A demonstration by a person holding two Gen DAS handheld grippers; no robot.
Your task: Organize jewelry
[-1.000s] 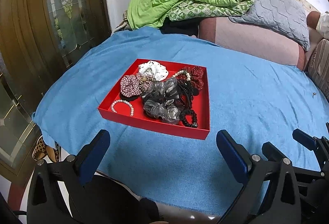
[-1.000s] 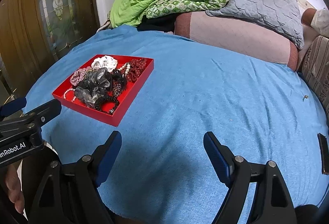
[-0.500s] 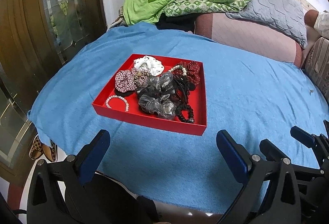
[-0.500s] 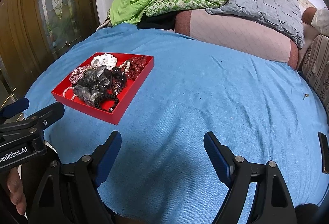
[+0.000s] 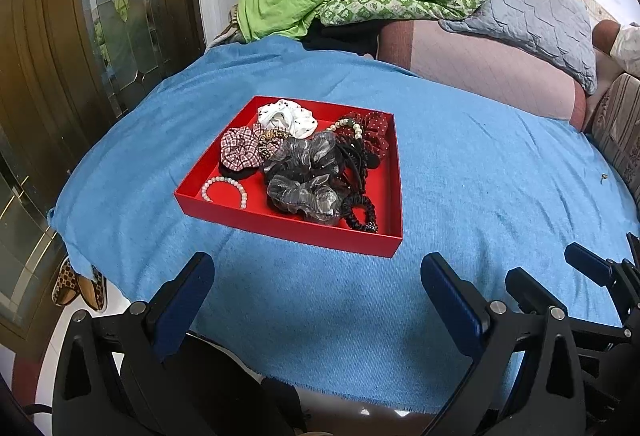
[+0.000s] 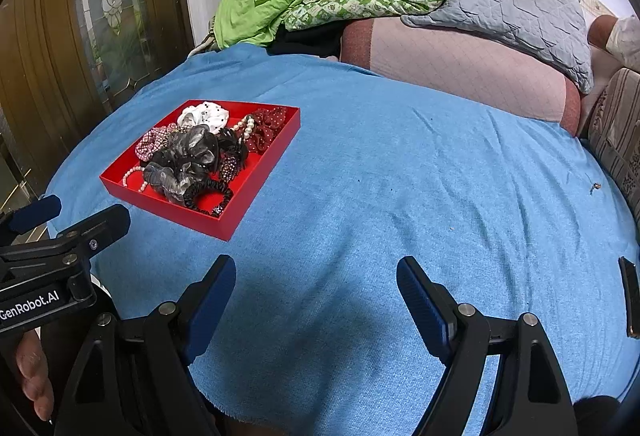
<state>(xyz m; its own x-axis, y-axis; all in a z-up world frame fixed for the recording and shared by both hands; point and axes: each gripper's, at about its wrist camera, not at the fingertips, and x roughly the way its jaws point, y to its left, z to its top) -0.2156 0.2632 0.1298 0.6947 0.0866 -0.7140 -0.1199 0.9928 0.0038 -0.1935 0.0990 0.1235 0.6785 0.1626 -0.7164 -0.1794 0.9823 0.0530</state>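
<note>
The square red tray of fabric scrunchies and beads is seen ahead of the left tongs, left of the right tongs; both are held apart, empty.

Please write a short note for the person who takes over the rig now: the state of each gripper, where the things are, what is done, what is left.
Left gripper: jaws open, empty, short of the red tray.
Right gripper: jaws open, empty, over bare blue cloth, to the right of the tray.
Things: all in the tray in one heap: scrunchies, a pearl bracelet at the near left, a black hair tie at the near right.
Done: nothing sorted, as far as can be seen.
Left: everything. The bracelet lies free, perhaps an easy start.
</note>
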